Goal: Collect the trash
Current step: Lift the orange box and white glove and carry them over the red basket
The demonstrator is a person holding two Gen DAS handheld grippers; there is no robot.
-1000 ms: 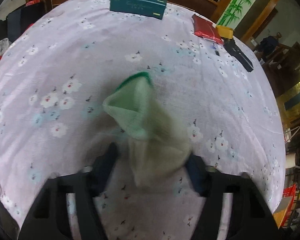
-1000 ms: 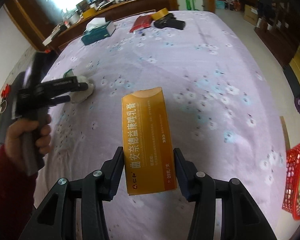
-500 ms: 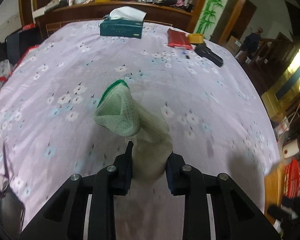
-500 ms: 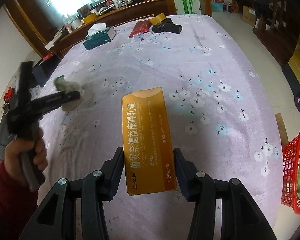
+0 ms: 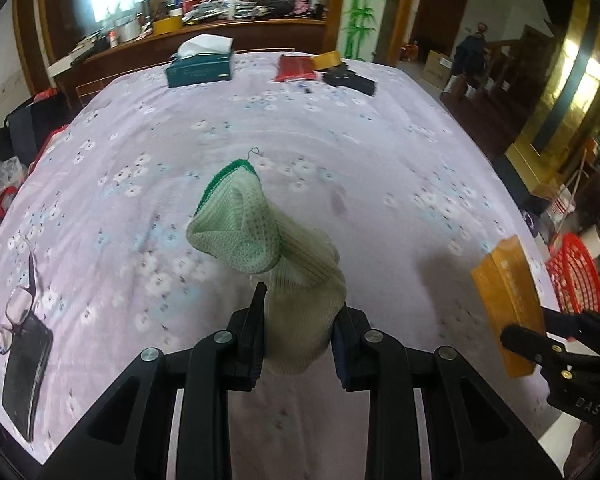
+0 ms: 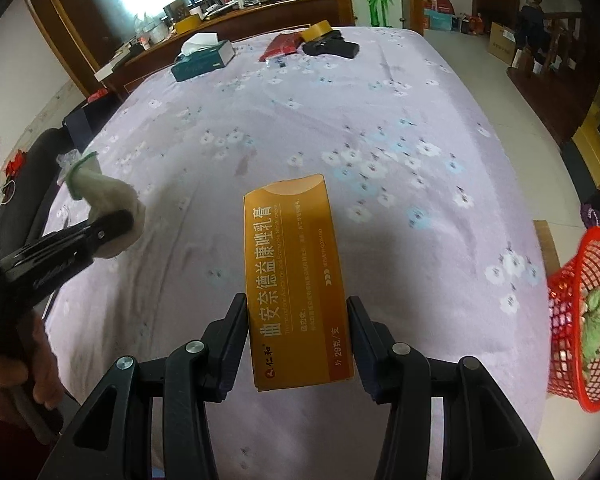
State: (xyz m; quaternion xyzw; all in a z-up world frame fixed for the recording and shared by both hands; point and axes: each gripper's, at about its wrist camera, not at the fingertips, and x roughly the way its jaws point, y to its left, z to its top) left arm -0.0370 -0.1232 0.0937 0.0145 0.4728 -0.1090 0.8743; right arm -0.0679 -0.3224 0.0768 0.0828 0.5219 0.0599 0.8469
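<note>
Carrying trash: left claw [image 5: 298, 320] clenches green sock [image 5: 260, 236], right claw [image 6: 298, 340] grasps orange ointment box [image 6: 296, 280]; red basket [image 6: 580, 320] at three o'clock, nearer right claw.

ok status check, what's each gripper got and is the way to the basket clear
Left gripper shut on sock, lifted off bed. Right gripper shut on orange box. Red basket at bed's right edge; nothing seen between.

- The sock [image 5: 284, 264] sits between the left tool's [image 5: 300, 332] fingers, above the bed [image 5: 340, 160].
- The carton [image 6: 296, 280] sits between the right tool's [image 6: 298, 332] fingers.
- A tissue box [image 5: 200, 68] lies at the bed's far end, left of a packet [image 5: 294, 68].
- A basket [image 6: 580, 320] stands off the bed's right edge.
</note>
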